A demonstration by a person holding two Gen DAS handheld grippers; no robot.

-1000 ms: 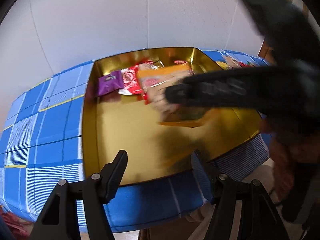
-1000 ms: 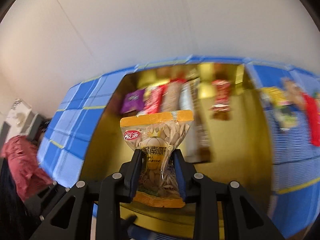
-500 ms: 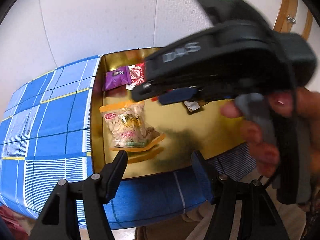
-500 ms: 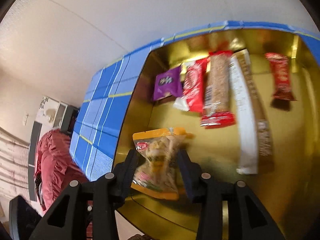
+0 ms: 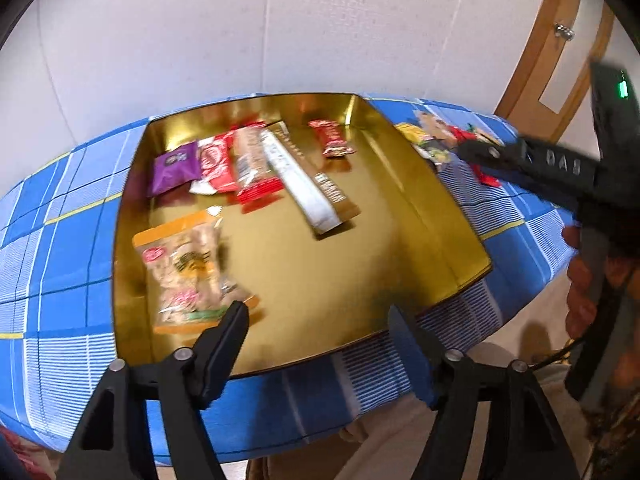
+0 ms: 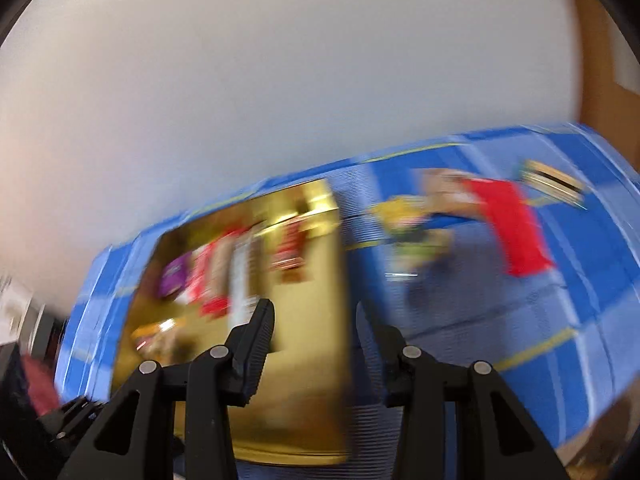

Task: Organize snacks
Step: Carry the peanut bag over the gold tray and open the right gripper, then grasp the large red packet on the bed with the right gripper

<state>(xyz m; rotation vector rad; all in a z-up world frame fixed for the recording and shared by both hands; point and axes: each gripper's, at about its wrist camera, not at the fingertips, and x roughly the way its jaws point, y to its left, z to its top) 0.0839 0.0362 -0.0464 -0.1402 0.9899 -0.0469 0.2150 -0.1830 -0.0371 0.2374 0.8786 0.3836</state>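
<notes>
A gold tin tray (image 5: pixel 420 204) sits on a blue checked tablecloth (image 5: pixel 60 240). An orange seed bag (image 5: pixel 186 270) lies in its near left corner. A purple packet (image 5: pixel 176 168), red wafer packs (image 5: pixel 218 164), a long white-and-gold bar (image 5: pixel 304 180) and a small red bar (image 5: pixel 330 144) lie at the back. My left gripper (image 5: pixel 318 320) is open and empty over the tray's near edge. My right gripper (image 6: pixel 316 316) is open and empty, above the tray's right side; that view is blurred. Loose snacks (image 6: pixel 516 228) lie right of the tray.
A white wall stands behind the table. A wooden door frame (image 5: pixel 544 48) is at the right. The right gripper's body (image 5: pixel 560 168) and the hand holding it cross the left wrist view over the loose snacks (image 5: pixel 436 140).
My right gripper let go of the orange seed bag in the tray's near left corner, opened, and swung right and away from it. My left gripper stayed open over the near edge.
</notes>
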